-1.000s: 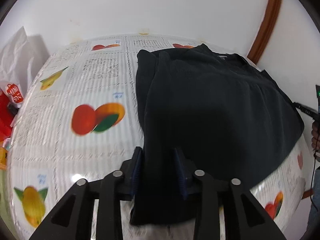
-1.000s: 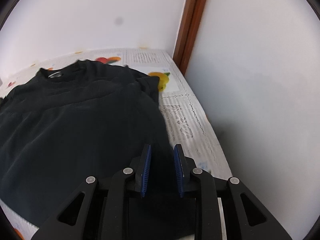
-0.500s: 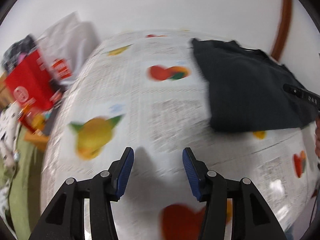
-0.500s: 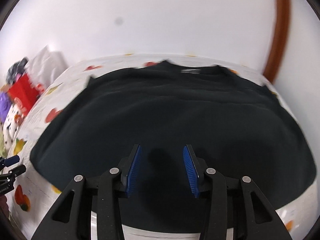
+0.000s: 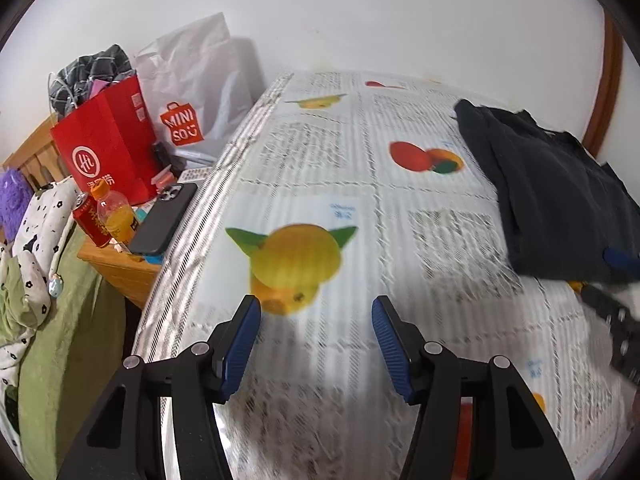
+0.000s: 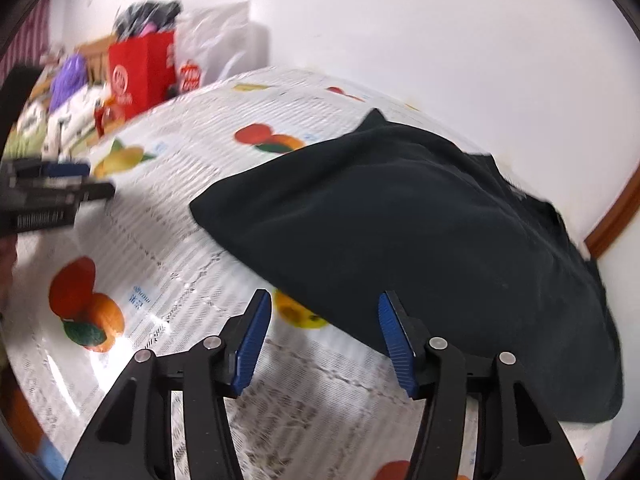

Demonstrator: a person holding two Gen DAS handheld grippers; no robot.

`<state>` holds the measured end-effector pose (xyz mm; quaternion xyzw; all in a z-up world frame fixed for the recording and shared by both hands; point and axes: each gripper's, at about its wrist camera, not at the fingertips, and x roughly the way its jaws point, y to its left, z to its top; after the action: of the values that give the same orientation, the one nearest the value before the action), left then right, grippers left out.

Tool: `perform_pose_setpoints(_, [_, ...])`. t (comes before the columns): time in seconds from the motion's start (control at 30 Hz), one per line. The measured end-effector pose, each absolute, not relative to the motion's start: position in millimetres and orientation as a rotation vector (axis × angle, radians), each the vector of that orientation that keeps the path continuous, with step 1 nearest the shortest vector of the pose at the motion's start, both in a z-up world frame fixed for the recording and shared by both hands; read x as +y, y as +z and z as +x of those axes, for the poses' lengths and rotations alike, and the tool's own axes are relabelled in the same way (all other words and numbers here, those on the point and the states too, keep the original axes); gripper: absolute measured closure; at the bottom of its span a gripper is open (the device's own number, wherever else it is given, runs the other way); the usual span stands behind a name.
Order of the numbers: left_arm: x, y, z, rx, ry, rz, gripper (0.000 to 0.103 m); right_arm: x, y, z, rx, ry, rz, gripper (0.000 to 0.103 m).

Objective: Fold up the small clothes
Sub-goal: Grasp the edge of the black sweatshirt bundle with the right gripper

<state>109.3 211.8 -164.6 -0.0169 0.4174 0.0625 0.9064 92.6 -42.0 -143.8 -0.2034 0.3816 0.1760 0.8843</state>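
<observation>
While its jaws are opening on nothing, the left tool point(image 5: 316, 330) hangs over the fruit-printed tabletop point(image 5: 320, 184), the folded black cotton garment point(image 5: 560, 196) lying toward the far right corner. The right tool point(image 6: 325, 330), opening empty, faces its near edge; regrasping for another fold seems next.

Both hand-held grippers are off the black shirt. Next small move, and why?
Probably bring the right hand-held gripper forward onto the near edge of the black shirt and start the next fold. The shirt lies folded into a wide slab on the fruit-print tablecloth. Both grippers' jaws are opening with nothing between them, and the left hand-held gripper sits over bare cloth, well off the shirt.
</observation>
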Motion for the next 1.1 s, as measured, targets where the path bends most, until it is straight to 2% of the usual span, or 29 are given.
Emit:
perform_pose_setpoints(0.37, [220,-167,114,0.875,0.143,-0.08,0.046,11,-158,109,0.687,0.287,-0.638,0.048])
perform_pose_setpoints(0.43, [218,-168,115,0.877,0.147,-0.071,0.045,17,-158,114,0.679,0.266,-0.638,0.051])
perform_pose_setpoints(0.5, [218,-168,114,0.877,0.146,-0.073,0.045,22,-158,122,0.687,0.262,-0.619,0.059])
perform_pose_setpoints(0.57, [217,-168,115,0.878,0.143,-0.074,0.044,26,-162,130,0.699,0.242,-0.627,0.08])
perform_pose_setpoints(0.6, [217,-168,115,0.879,0.147,-0.071,0.042,28,-164,131,0.698,0.233,-0.634,0.082])
perform_pose_setpoints(0.63, [218,-168,115,0.88,0.149,-0.071,0.042,29,-164,132,0.695,0.235,-0.635,0.088])
perform_pose_setpoints(0.87, [217,-168,115,0.88,0.143,-0.073,0.039,-7,-125,146,0.7,0.337,-0.34,0.092])
perform_pose_setpoints(1.1, [199,-158,123,0.903,0.16,-0.075,0.038,-125,-43,157,0.555,0.299,0.013,0.092])
